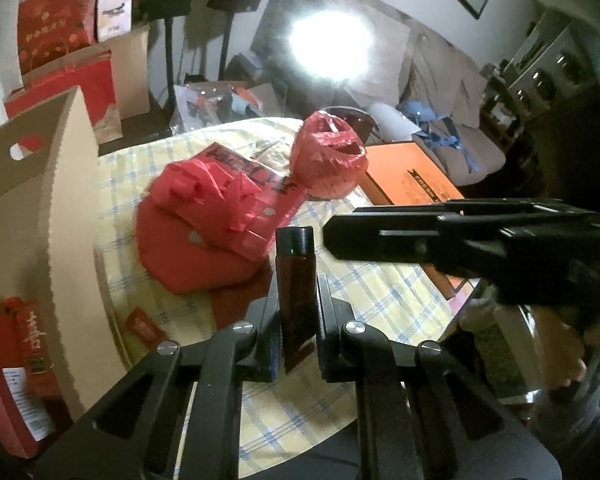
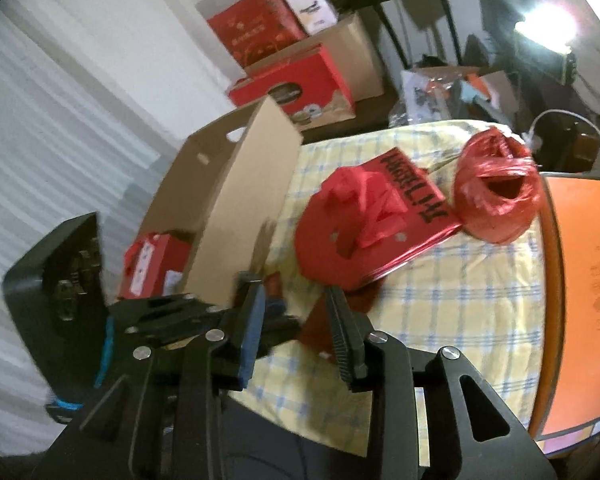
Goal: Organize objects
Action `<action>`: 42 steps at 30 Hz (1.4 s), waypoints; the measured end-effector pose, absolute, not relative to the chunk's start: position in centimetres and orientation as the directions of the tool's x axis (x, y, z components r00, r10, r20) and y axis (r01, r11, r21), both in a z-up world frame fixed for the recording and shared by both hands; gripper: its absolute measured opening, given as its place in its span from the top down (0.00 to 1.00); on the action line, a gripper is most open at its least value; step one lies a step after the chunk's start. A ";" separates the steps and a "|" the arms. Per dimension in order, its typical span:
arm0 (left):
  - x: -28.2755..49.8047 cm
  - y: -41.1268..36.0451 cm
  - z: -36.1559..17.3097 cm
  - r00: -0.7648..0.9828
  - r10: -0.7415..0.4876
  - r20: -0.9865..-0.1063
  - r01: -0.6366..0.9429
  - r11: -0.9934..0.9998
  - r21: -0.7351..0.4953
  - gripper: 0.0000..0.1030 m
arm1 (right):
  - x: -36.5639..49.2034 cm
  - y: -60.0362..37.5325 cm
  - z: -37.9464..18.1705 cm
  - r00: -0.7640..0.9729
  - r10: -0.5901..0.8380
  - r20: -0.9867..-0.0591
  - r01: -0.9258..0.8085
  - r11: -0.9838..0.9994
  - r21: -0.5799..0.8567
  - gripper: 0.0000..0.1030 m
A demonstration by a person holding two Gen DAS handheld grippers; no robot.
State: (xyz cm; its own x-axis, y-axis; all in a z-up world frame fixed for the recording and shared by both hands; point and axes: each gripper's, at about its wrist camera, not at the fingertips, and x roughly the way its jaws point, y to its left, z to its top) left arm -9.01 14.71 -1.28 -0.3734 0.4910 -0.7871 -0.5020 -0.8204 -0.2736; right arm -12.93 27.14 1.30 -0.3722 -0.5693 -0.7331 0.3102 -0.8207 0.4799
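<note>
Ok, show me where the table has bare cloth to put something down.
Bare checked cloth lies between the flat red bags and the orange box, running toward the near edge. A narrower strip runs between the cardboard box and the flat red bags. The far middle is crowded: the tied red bag sits against the flat ones.

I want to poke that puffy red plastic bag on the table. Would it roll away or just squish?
The red plastic bag would probably squish: its crinkled thin film looks floppy, and its top gapes open. It likely wouldn't roll far, since it sags flat on the checked tablecloth. It looks light for its size, though what's inside can't be seen.
</note>
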 end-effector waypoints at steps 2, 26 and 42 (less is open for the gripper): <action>-9.0 13.9 -0.8 -0.387 0.492 -0.780 -0.490 -0.826 -0.279 0.88 | -13.2 27.3 1.0 -0.392 -0.537 -0.747 0.300 -0.842 0.448 0.68; -10.4 5.7 1.2 -0.506 0.442 -0.740 -0.343 -0.891 -0.298 0.88 | -16.2 15.2 -8.3 -0.247 -0.494 -0.834 0.432 -0.826 0.361 0.68; -10.3 3.3 1.7 -0.525 0.458 -0.718 -0.310 -0.888 -0.339 0.88 | -16.9 12.0 -11.6 -0.242 -0.447 -0.861 0.481 -0.826 0.294 0.73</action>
State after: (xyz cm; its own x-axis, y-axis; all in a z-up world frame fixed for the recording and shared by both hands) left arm -10.34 3.29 1.67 -0.5247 0.4575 -0.7179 -0.3099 -0.8881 -0.3395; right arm -16.87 11.96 -11.59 -0.2425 -0.4472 -0.8610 0.4810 -0.8261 0.2936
